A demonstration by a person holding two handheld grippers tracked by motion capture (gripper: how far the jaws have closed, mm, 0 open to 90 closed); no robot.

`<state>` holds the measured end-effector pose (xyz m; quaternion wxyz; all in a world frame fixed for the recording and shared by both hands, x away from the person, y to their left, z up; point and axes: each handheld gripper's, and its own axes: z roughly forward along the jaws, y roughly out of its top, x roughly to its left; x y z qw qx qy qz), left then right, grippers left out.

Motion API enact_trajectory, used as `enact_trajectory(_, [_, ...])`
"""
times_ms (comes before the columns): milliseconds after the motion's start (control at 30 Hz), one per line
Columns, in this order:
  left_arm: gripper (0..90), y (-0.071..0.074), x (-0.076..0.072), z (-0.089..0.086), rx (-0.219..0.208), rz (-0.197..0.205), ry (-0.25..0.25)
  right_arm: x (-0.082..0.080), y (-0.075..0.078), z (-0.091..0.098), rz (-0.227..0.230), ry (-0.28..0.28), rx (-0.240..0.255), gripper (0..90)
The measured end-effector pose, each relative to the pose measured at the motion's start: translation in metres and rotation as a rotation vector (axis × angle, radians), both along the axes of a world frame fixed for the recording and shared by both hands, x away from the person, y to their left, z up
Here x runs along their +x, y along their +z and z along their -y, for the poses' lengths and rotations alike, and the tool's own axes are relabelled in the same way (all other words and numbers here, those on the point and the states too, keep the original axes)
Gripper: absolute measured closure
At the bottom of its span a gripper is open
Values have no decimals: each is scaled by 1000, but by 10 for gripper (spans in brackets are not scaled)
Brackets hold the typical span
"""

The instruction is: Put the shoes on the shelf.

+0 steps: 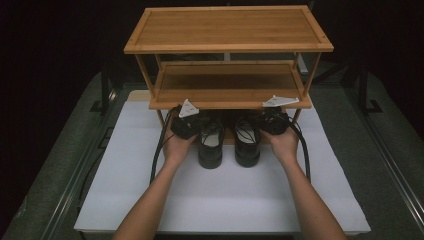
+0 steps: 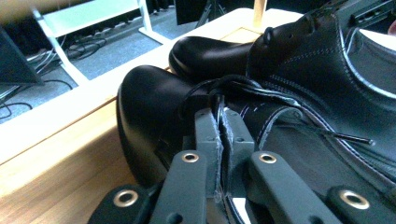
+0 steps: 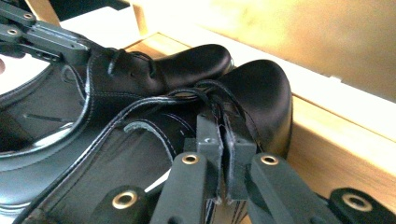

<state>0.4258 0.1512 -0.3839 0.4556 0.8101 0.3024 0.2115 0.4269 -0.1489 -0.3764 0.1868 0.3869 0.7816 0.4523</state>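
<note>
Two black lace-up shoes are seen side by side, toes pushed in under the lower tier of the wooden rack (image 1: 228,45), heels toward the near edge of the white table surface (image 1: 225,195). Rack: two bamboo shelves counted, plus a bottom board under the shoe toes, standing at the far edge of the surface.

Left shoe (image 1: 210,145) is held by the left gripper (image 1: 186,123); in the left gripper view the jaws are closed nearly together on the upper edge of the shoe's side wall (image 2: 154,116), with thin leather and a lace pinched between them. The left hand (image 1: 177,145) is wrapped around the gripper body.

Right shoe (image 1: 247,142) is held the same way by the right gripper (image 1: 272,121); in the right gripper view the jaws are pressed together on that shoe's side-wall edge (image 3: 261,93), laces running over them. The right hand (image 1: 285,142) is behind it.

Two cables (image 1: 159,150) are counted, one trailing from each gripper toward the near edge. Both shoes are in contact or nearly so at the toes; exact gap cannot be told.
</note>
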Motion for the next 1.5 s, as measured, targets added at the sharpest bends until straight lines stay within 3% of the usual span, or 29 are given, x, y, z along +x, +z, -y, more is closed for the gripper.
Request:
enact_trajectory(100, [847, 0, -1, 0, -5, -10, -6, -3, -3, 0, 0, 2, 0, 863])
enact_trajectory(233, [705, 0, 0, -1, -24, -46, -6, -7, -8, 2, -6, 4, 0, 820])
enact_trajectory(300, [634, 1, -3, -4, -23, -52, -6, -8, -7, 4, -8, 6, 13, 756])
enact_trajectory(333, [543, 2, -4, -6, -25, -50, -8, -11, -3, 7, -12, -2, 32, 652])
enact_trajectory(400, [501, 5, -9, -11, -43, -62, -25, -13, -1, 9, -15, 5, 40, 629])
enact_trajectory(567, [346, 8, -30, -26, -15, -75, -58, -39, 6, 22, -15, 8, 41, 477])
enact_trajectory(700, [309, 4, -49, -38, -52, -88, -71, -54, 4, 28, -24, 15, 54, 430])
enact_trajectory(867, [244, -4, -68, -48, -54, -103, -97, -83, -6, 39, -44, 15, 47, 352])
enact_trajectory(967, [180, -14, -76, -49, -18, -121, -115, -96, -17, 41, -70, 17, 32, 306])
enact_trajectory(1100, [158, -33, -80, -51, 6, -157, -120, -100, -28, 40, -96, 21, 26, 259])
enact_trajectory(1267, [115, -42, -78, -42, 34, -151, -138, -96, -49, 31, -139, 48, -10, 189])
enact_trajectory(1300, [111, -45, -77, -39, 45, -153, -144, -91, -58, 25, -168, 60, -29, 183])
enact_trajectory(1500, [99, -60, -71, -23, 112, -168, -173, -86, -68, 10, -166, 96, -67, 168])
